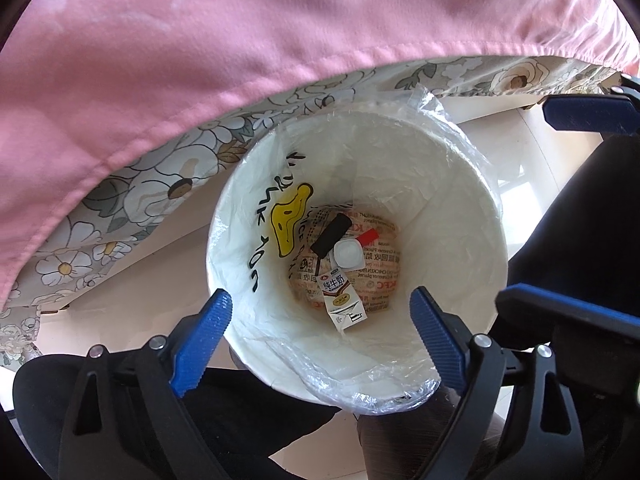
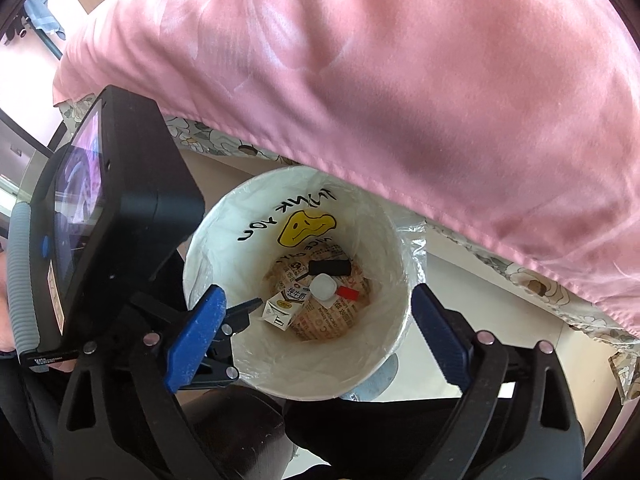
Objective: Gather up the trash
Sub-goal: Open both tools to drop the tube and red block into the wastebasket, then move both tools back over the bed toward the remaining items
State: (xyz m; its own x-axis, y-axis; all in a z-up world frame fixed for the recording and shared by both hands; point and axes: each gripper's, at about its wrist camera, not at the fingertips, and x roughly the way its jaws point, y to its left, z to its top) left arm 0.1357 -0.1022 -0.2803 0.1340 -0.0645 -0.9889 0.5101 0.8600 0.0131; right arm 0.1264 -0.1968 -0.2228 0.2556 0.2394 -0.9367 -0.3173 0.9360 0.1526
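L gripper [image 1: 320, 320]: nearest the lens, blue pads wide apart, nothing betw them; hangs over bin mouth, pointing down.
L pad [image 1: 202, 344]: at 7 o'clock in left wrist view, outside bin rim.
R pad of L gripper [image 1: 436, 332]: at 5 o'clock, over bin's inner wall.
Bin [image 1: 460, 184]: white, round, lined w/ clear plastic bag [image 1: 452, 128]; stands on pale floor just beside bed edge. Inner wall at 9 o'clock has black lettering + yellow duck print [image 1: 289, 220].
Trash in bin: all at the bottom, on printed KFC paper [image 1: 380, 284]. Milk carton [image 1: 340, 300] at 6 o'clock of bin floor, lying flat. Black oblong item [image 1: 332, 234] at 11 o'clock. White cap-like piece [image 1: 349, 254] at centre, touching red bit [image 1: 368, 236] at 1 o'clock.
Bedding: pink sheet [image 1: 240, 60] fills top half, 9 to 3 o'clock; floral cover [image 1: 132, 196] under it.
R gripper [image 2: 316, 320]: jaws apart too, empty, tilted down over same bin [image 2: 372, 216]. Its pads flank the bin at 7 and 5 o'clock.
L gripper seen from right wrist view [image 2: 240, 312]: black body w/ screen at 9 o'clock; one dark finger tip reaches over bin rim near carton [image 2: 282, 308], not touching it.
Person: dark trouser legs at 6 o'clock in both views.
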